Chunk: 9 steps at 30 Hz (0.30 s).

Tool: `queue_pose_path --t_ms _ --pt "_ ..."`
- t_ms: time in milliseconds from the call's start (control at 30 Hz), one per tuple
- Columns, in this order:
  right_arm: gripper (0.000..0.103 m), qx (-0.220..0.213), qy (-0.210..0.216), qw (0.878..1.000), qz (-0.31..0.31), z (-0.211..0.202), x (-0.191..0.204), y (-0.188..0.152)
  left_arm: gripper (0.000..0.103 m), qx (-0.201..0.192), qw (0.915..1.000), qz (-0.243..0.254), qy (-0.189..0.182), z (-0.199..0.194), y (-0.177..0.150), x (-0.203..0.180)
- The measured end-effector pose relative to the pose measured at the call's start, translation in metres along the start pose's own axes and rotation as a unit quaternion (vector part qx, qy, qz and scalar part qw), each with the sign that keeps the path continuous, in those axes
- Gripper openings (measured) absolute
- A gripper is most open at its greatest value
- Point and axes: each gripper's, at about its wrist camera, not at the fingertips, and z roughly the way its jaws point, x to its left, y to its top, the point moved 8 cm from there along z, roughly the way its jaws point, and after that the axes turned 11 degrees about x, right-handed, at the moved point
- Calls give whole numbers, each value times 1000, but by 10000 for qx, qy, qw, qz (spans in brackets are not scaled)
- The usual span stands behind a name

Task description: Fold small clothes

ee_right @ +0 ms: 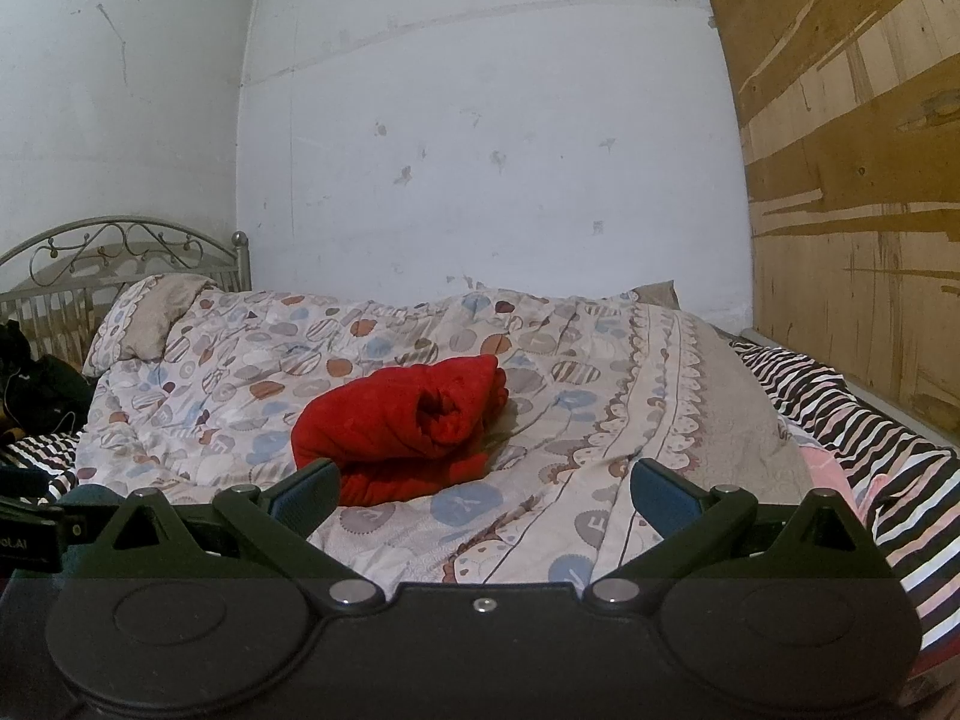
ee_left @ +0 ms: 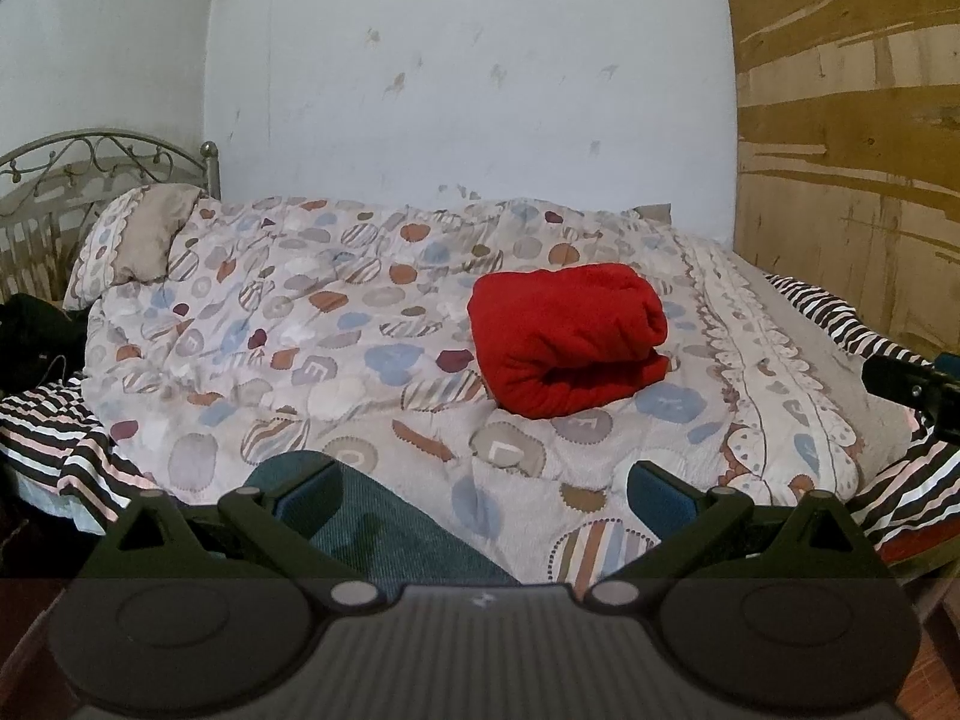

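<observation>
Pale, scuffed plaster wall (ee_left: 468, 90) fills the background of the left wrist view, with a worn wooden panel (ee_left: 852, 150) to its right and an ornate metal headboard (ee_left: 102, 162) in the far left corner. Below them a bed carries a patterned quilt (ee_left: 300, 312) printed with dots and striped circles, a pillow (ee_left: 144, 234) at the headboard end, and a black-and-white striped sheet (ee_left: 54, 438) showing at the edges. On the quilt, right of centre, lies the red garment (ee_left: 567, 339), folded into a thick bundle with its rounded fold facing the camera. The left gripper (ee_left: 483, 492) sits low in front, its blue-padded fingers spread wide apart and grasping nothing; a piece of teal fabric (ee_left: 390, 528) lies under it at the near edge of the bed. A dark part of the other tool (ee_left: 912, 384) shows at the right border. From the right wrist view the same wall (ee_right: 480, 120), wooden panel (ee_right: 858, 180) and headboard (ee_right: 120, 252) appear, and the quilt (ee_right: 600, 360) runs across the bed with the striped sheet (ee_right: 840, 396) along its right side. Here the red garment (ee_right: 396, 426) rests near the middle of the quilt, an open rolled end facing right. The right gripper (ee_right: 483, 489) is likewise released, fingers wide apart and empty, its left finger overlapping the bundle's near corner in the picture; whether it touches is unclear.
</observation>
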Motion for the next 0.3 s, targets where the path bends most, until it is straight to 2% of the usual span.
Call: queue_pose_path --t_ms 300 --pt "103 9 -1 10000 -3 1 0 0 103 3 10000 14 -16 2 -4 -2"
